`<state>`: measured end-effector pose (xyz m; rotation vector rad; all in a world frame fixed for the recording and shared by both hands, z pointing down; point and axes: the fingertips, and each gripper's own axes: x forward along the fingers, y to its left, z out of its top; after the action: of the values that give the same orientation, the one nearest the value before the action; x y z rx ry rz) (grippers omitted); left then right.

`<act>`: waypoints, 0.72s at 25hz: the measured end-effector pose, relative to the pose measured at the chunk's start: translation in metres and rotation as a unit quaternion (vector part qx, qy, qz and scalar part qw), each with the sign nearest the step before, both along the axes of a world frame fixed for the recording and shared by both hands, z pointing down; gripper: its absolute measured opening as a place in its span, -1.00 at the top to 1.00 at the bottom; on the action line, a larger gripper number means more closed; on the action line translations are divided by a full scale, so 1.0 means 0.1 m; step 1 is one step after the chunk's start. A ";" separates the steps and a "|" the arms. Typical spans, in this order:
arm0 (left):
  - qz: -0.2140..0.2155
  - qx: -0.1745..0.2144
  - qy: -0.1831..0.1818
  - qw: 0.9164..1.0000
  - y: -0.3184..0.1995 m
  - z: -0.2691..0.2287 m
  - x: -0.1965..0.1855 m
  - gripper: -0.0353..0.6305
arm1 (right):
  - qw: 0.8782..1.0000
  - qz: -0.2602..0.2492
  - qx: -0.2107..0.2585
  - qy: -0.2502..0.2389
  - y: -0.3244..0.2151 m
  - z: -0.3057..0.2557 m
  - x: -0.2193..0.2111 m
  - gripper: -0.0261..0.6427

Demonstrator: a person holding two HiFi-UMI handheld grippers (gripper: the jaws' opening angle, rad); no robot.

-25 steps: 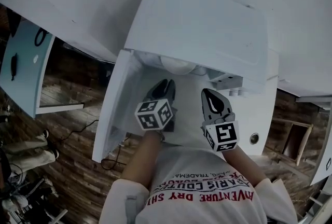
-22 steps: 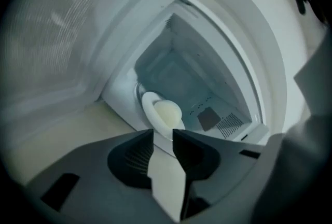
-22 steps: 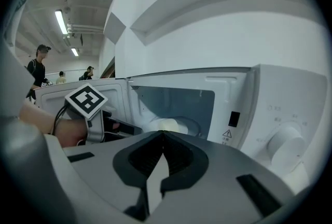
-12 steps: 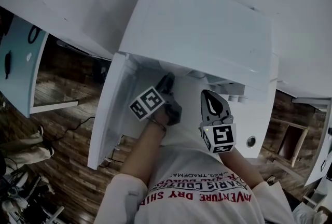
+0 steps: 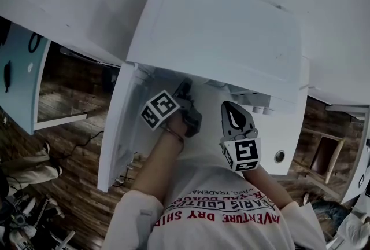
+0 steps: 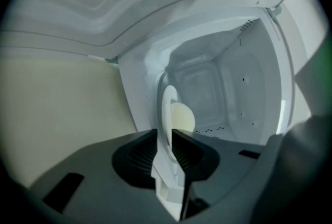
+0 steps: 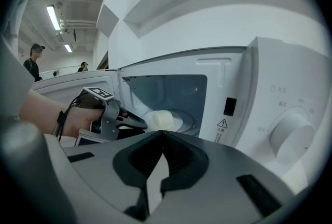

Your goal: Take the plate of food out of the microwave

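Observation:
The white microwave (image 5: 219,29) stands with its door (image 5: 118,127) swung open to the left. Inside lies a white plate (image 7: 185,122) with a pale round bun (image 7: 161,119) on it. My left gripper (image 5: 185,89), rolled onto its side, reaches into the cavity. In the left gripper view the plate's rim (image 6: 167,114) stands edge-on between the jaws, the bun (image 6: 182,116) just behind it. Those jaws have just been closing and now sit against the rim. My right gripper (image 5: 230,107) hovers outside the opening, shut with nothing in it (image 7: 162,133).
The control panel with a round knob (image 7: 290,137) is right of the opening. The cavity's walls (image 6: 249,88) close in around the plate. A wooden floor (image 5: 75,144) lies below. People (image 7: 33,59) stand far off in the background.
My left gripper has rolled onto its side and pushed deeper into the microwave, under the top edge. The plate is no longer seen in the head view. The right gripper has hardly moved.

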<state>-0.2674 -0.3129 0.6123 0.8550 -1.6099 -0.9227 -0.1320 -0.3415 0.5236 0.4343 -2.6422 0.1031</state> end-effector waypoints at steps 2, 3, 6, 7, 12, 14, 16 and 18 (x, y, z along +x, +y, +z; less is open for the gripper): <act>0.001 -0.012 0.006 1.000 0.00 0.01 0.00 0.66 | 1.000 0.002 -0.002 0.001 -0.01 0.01 0.01 0.89; 0.003 -0.016 0.009 1.000 0.01 0.01 0.00 0.66 | 1.000 0.004 -0.003 0.002 -0.01 0.02 0.02 0.89; 0.005 -0.016 0.015 1.000 0.00 -0.01 0.01 0.72 | 1.000 0.009 -0.006 0.003 -0.01 0.04 0.04 0.89; 0.003 -0.013 0.017 1.000 0.00 -0.01 0.00 0.73 | 1.000 0.009 -0.006 0.003 -0.02 0.04 0.04 0.89; -0.010 0.007 0.033 0.999 0.03 -0.03 0.01 0.81 | 1.000 0.009 -0.007 0.004 -0.01 0.05 0.05 0.89; -0.018 0.022 0.042 0.999 0.05 -0.06 0.02 0.82 | 1.000 0.009 -0.008 0.005 -0.01 0.05 0.07 0.89; -0.026 0.046 0.042 0.998 0.06 -0.12 0.02 0.85 | 1.000 0.009 -0.008 0.007 0.00 0.05 0.10 0.89; -0.025 0.062 0.032 0.997 0.07 -0.18 0.03 0.86 | 1.000 0.010 -0.008 0.007 0.00 0.05 0.13 0.89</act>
<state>-0.2646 -0.3054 0.5939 0.8641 -1.5369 -1.0840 -0.1188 -0.3414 0.5282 0.4557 -2.6227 0.1269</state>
